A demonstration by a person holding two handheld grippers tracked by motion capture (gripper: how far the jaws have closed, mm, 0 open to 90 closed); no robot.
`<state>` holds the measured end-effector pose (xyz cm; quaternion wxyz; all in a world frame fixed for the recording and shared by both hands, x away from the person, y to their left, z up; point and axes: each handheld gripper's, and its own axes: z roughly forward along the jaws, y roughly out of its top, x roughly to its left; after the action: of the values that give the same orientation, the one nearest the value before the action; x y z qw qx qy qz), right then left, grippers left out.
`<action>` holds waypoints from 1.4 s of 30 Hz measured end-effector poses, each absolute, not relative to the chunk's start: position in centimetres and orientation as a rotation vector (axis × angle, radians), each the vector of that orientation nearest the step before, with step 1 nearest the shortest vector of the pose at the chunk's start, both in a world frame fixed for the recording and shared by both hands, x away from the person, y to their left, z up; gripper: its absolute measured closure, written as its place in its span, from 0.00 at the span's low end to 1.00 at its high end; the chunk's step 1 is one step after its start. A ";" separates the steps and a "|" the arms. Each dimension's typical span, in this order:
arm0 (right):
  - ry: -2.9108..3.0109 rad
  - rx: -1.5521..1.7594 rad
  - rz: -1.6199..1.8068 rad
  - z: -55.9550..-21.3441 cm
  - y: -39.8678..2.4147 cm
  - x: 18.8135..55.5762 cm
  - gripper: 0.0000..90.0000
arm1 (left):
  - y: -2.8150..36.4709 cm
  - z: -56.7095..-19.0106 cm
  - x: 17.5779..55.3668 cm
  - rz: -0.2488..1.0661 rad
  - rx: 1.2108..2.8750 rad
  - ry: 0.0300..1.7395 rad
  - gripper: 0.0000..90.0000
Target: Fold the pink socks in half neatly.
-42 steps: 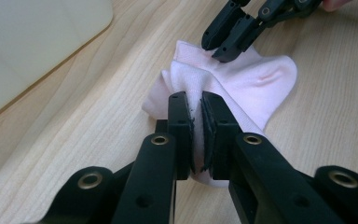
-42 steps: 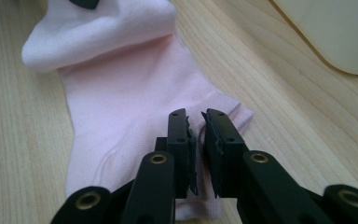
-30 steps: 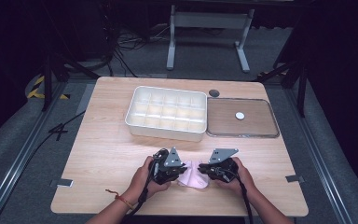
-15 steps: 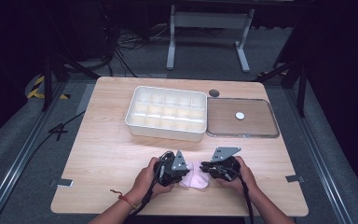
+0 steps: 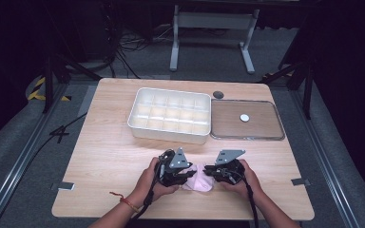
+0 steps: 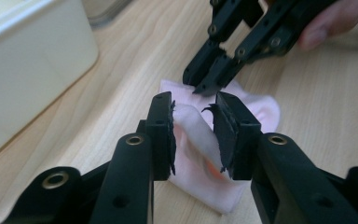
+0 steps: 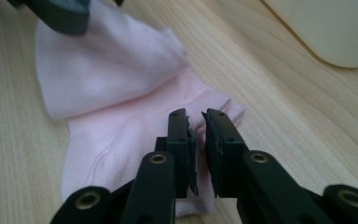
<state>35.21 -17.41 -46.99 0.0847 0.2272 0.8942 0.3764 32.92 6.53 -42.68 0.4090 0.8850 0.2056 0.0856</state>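
Note:
A pale pink sock [image 5: 197,183] lies crumpled on the wooden table near the front edge, between my two grippers. My left gripper [image 6: 193,105] sits at its left end. Its jaws have just been opening and now stand apart, with a raised fold of the sock [image 6: 196,140] loose between them. My right gripper [image 7: 195,119] is at the sock's right end, its jaws nearly together and pinching the sock's edge [image 7: 214,100]. In the high view the left gripper [image 5: 190,175] and the right gripper [image 5: 210,172] point at each other across the sock.
A white compartment box [image 5: 170,115] stands behind the grippers at the table's middle. To its right lies a flat clear-rimmed lid [image 5: 266,135] with a small white disc [image 5: 244,117] on it. A dark round spot [image 5: 218,94] sits behind them.
The left gripper has rocked a little at the sock's left end and its jaws have parted, letting the fold go slack. The right gripper has kept still.

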 end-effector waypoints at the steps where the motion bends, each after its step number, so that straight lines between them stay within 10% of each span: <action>1: 2.667 0.678 1.123 -47.0 -17.4 35.2 0.90 | 6.8 -42.4 32.9 0.207 2.202 0.526 0.76; 42: 2.620 0.535 1.248 -44.8 -16.7 33.4 0.89 | 4.3 -46.8 32.1 0.142 2.371 0.448 0.78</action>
<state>33.38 -16.67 -44.75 0.0952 0.1804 0.8838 0.4210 32.11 4.28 -46.81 0.3545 0.9172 0.1734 0.0548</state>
